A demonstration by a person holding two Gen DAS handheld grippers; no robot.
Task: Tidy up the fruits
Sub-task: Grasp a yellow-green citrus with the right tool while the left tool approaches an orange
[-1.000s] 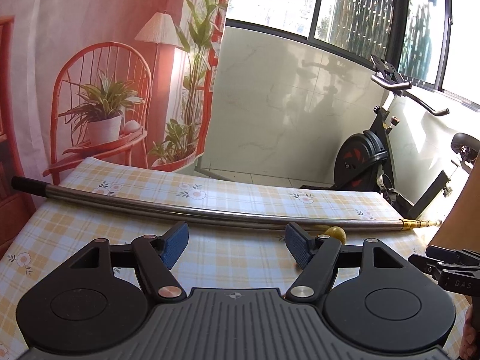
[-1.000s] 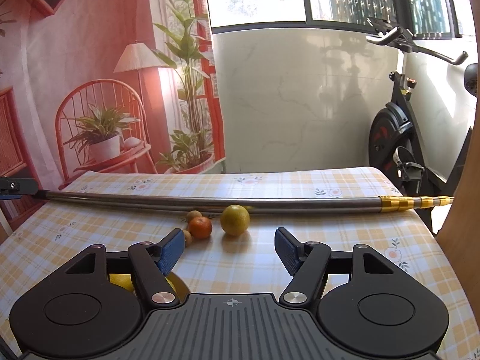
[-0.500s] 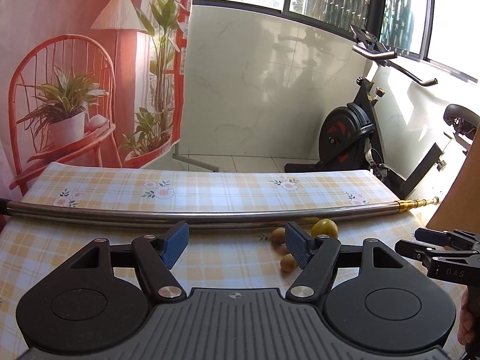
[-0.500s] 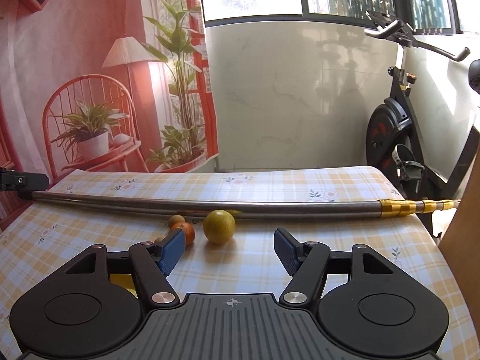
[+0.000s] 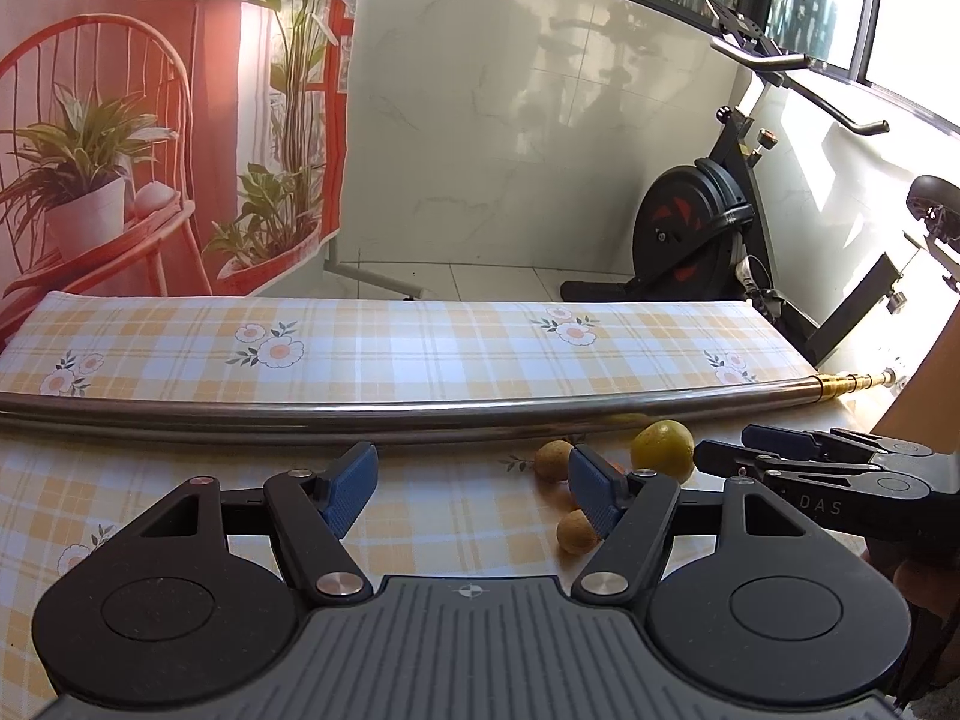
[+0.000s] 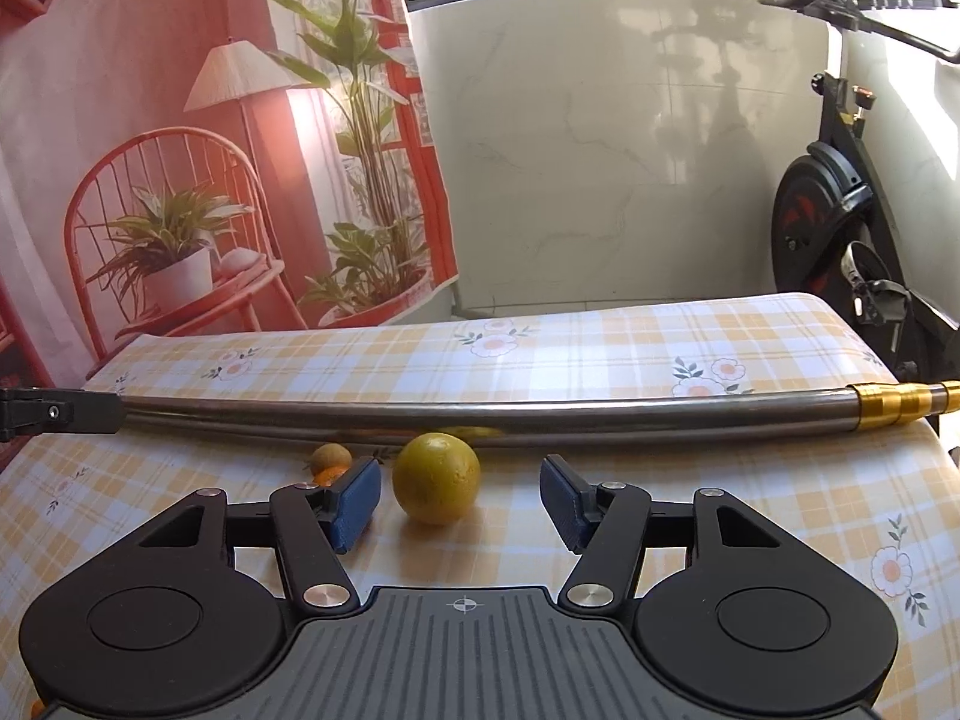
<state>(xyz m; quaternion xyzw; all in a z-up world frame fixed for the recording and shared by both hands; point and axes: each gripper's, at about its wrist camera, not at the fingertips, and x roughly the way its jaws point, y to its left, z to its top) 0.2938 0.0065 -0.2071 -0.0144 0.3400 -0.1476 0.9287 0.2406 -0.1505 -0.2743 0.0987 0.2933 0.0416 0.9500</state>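
The right gripper is seen low over the checked tablecloth, and its jaws have just been closing. The yellow-green citrus sits on the cloth a little ahead of the blue pads, nearer the left pad than the right one. A clear gap is visible on each side of the fruit, so nothing is gripped; the fingers are held at a middling spread.

Behind the citrus a long steel rod is laid across the table, with a brass-coloured tip at the right end. A small brown fruit is seen just left of the citrus, and an orange one is half hidden behind the left pad.

From the left wrist view, the left gripper is held with its fingers moderately apart and only bare cloth between them. The same citrus is picked out beyond its right pad, with the brown fruit beside it and another small brown fruit closer in. The right gripper is caught coming in from the right edge, its tips just beside the citrus. An exercise bike is parked past the table.
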